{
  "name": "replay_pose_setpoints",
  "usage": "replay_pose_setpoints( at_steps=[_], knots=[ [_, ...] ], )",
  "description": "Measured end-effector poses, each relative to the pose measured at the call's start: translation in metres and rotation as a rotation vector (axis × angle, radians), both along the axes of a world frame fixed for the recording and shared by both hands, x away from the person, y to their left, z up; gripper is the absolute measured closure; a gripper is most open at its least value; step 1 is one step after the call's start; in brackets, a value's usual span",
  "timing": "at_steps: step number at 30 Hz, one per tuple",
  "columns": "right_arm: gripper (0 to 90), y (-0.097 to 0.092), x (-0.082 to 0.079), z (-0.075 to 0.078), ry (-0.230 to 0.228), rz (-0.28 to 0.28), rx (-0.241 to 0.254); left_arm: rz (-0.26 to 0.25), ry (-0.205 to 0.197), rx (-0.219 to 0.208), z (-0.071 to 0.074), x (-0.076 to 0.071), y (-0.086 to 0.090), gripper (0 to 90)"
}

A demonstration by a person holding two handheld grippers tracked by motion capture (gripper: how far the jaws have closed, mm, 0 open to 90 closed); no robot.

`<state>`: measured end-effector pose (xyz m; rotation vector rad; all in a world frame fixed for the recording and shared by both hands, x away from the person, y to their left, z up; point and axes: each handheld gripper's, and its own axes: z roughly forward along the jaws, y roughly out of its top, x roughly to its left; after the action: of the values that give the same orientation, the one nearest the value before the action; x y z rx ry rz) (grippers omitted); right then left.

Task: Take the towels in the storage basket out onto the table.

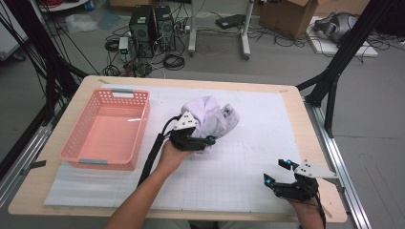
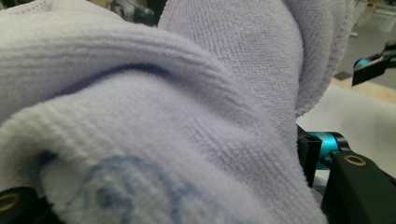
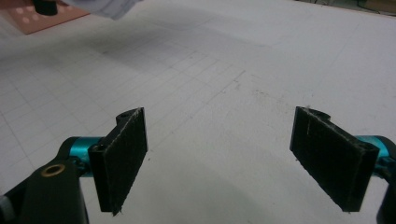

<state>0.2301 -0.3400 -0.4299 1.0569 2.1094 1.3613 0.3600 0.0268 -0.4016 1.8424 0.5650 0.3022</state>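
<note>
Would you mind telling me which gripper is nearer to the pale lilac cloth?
Left. The left gripper is right at the cloth, its jaws buried in the folds. The right gripper hovers open, well away near the table's front right corner.

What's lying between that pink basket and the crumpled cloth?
In the high view, just bare gridded mat separates the pink basket from the lavender cloth; the left gripper's cable trails nearer the person.

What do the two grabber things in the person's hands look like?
Both are black. The left gripper and the right gripper each carry a pale grey three-cornered plate on top. The right one has two flat black fingers with rough pads, fixed on shiny teal-blue metal pieces, with small brass-coloured rings nearby. A thick black cable trails from the left gripper along the forearm. The forearms are bare, with no sleeves.
</note>
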Motion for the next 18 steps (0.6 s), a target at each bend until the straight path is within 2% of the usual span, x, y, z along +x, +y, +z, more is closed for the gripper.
replay_pose_setpoints(
  at_steps=[4, 5, 6, 7, 8, 10, 11, 12, 15, 16, 18],
  knots=[
    [17.7, 0.000, 0.000, 0.000, 0.007, 0.000, 0.002, 0.025, 0.042, 0.023, -0.013, 0.005, -0.010, 39.5],
    [17.7, 0.000, 0.000, 0.000, 0.006, 0.000, 0.000, 0.047, 0.096, 0.040, -0.021, 0.010, -0.012, 36.9],
    [17.7, 0.000, 0.000, 0.000, 0.006, 0.000, 0.000, 0.047, 0.096, 0.040, -0.021, 0.010, -0.012, 33.4],
    [17.7, 0.000, 0.000, 0.000, 0.006, 0.000, 0.000, 0.043, 0.122, 0.052, -0.024, 0.013, -0.012, 33.4],
    [17.7, 0.000, 0.000, -0.001, 0.006, 0.001, -0.002, 0.046, 0.138, 0.063, -0.025, 0.014, -0.010, 29.1],
    [17.6, 0.000, 0.000, -0.001, 0.004, 0.004, -0.003, 0.087, 0.132, 0.067, -0.021, 0.012, -0.007, 20.9],
    [17.6, -0.001, 0.000, -0.001, 0.008, 0.001, -0.004, 0.104, 0.119, 0.074, -0.017, 0.010, -0.004, 21.7],
    [17.7, -0.001, 0.001, -0.001, 0.009, -0.001, -0.005, 0.128, 0.089, 0.081, -0.010, 0.008, 0.003, 21.6],
    [17.7, 0.000, 0.000, -0.001, 0.009, -0.002, -0.001, 0.142, 0.091, 0.075, -0.003, 0.006, 0.012, 21.9],
    [17.7, 0.000, 0.000, -0.001, 0.007, -0.003, -0.002, 0.158, 0.085, 0.049, 0.000, 0.001, 0.024, 22.3],
    [17.7, 0.000, -0.001, -0.001, 0.007, -0.003, -0.003, 0.167, 0.078, 0.043, 0.001, -0.002, 0.029, 22.8]
  ],
)
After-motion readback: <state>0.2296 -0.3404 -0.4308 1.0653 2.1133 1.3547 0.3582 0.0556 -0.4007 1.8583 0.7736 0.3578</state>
